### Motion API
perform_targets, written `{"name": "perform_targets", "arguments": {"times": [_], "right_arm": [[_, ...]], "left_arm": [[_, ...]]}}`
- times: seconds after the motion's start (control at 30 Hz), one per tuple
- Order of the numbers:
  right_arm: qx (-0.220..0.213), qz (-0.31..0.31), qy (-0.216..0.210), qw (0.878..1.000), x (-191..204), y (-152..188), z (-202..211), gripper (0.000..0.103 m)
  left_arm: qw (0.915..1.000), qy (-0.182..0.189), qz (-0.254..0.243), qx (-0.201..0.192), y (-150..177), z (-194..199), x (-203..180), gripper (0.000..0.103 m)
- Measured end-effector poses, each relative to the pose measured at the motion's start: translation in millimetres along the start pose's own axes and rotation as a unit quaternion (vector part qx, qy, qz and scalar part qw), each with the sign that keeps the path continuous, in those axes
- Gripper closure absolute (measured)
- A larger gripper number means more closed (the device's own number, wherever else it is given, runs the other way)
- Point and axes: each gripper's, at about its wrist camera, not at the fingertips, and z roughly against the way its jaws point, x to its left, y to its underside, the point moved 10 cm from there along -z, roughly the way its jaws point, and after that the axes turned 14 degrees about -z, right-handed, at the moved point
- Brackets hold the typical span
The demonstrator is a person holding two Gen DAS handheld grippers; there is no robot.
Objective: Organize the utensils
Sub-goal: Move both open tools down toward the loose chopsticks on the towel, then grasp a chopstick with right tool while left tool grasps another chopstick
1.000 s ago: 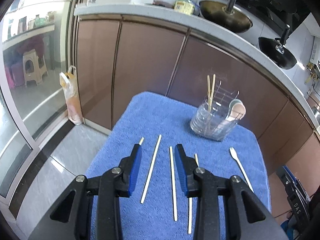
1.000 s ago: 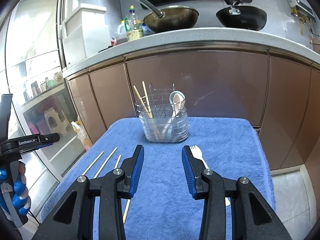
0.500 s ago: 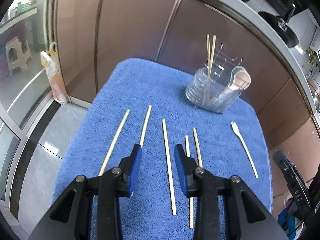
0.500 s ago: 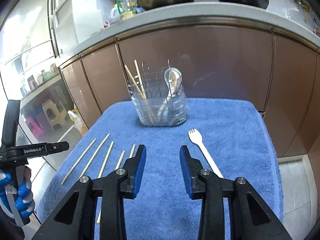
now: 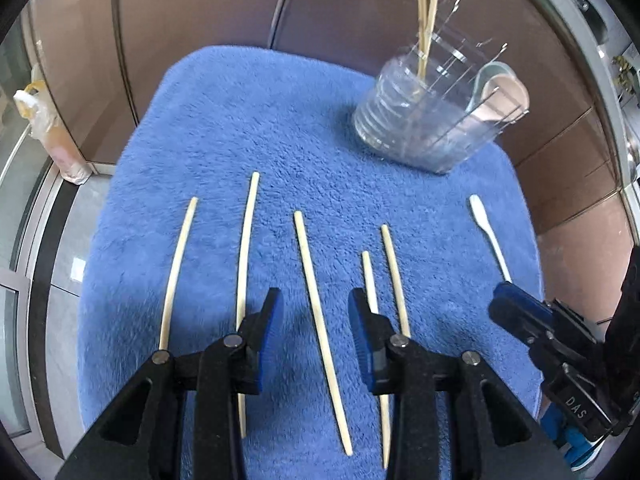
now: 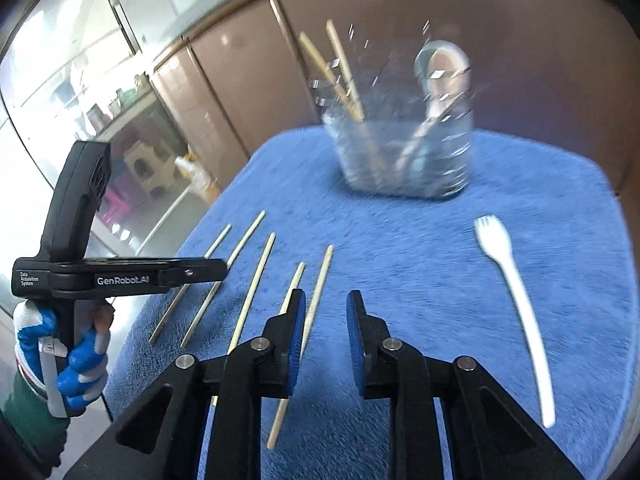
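Note:
Several wooden chopsticks point(image 5: 316, 304) lie side by side on a blue towel point(image 5: 248, 120). My left gripper point(image 5: 315, 322) is open and empty, its jaws either side of the middle chopstick. A clear utensil holder point(image 5: 424, 128) at the back right holds two chopsticks and a spoon. A white plastic fork point(image 6: 516, 300) lies at the towel's right. My right gripper point(image 6: 326, 332) is open and empty above the rightmost chopstick point(image 6: 310, 320); the holder point(image 6: 400, 152) stands ahead of it.
Brown cabinet doors point(image 5: 200, 8) stand behind the towel. The floor and a glass door point(image 5: 24, 240) lie to the left. The right gripper's body point(image 5: 560, 336) shows at the towel's right edge, and the left hand's device point(image 6: 80, 264) at the left.
Both grippers have tilted down and come closer to the towel. The left one now has the middle chopstick between its open jaws. The right one has shifted left over the chopsticks.

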Motion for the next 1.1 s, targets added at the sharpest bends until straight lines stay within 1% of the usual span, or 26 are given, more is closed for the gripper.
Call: {"name": "perform_targets", "arguments": {"times": [0.1, 0.23, 0.47, 0.57, 0.73, 0.9, 0.97, 1.0, 1.1], "right_arm": [[0.032, 0.01, 0.007, 0.999, 3.4, -4.4, -21.9, 0.083], [0.072, 0.007, 0.002, 0.997, 6.4, -9.8, -48.5, 0.083], [0.118, 0.024, 0.031, 0.992, 8.7, -21.3, -88.1, 0.082], [0.133, 0.026, 0.04, 0.99, 11.1, -22.8, -101.7, 0.082], [0.154, 0.032, 0.047, 0.986, 18.1, -21.8, -118.7, 0.082], [0.165, 0.037, 0.065, 0.983, 20.9, -12.7, -132.9, 0.083], [0.16, 0.041, 0.076, 0.983, 22.0, -11.8, -135.3, 0.088], [0.158, 0.043, 0.08, 0.983, 21.4, -10.9, -134.5, 0.092], [0.157, 0.034, 0.073, 0.984, 19.7, -9.7, -135.5, 0.095]], "left_arm": [[0.9998, -0.001, -0.001, 0.021, -4.6, -13.0, 4.5, 0.071], [0.9988, 0.002, -0.004, 0.048, -9.7, -28.7, 8.6, 0.071], [0.9962, -0.004, -0.005, 0.087, -15.6, -48.1, 16.7, 0.072], [0.9952, -0.003, -0.008, 0.097, -18.5, -52.5, 19.9, 0.075], [0.9936, -0.003, -0.021, 0.111, -24.1, -57.9, 20.6, 0.077], [0.993, -0.006, -0.024, 0.116, -29.0, -62.9, 18.8, 0.079], [0.9928, -0.008, -0.023, 0.117, -29.9, -63.3, 19.1, 0.081], [0.9927, -0.01, -0.022, 0.118, -29.7, -63.2, 19.9, 0.082], [0.9918, -0.017, -0.021, 0.125, -30.4, -63.2, 21.9, 0.085]]}}
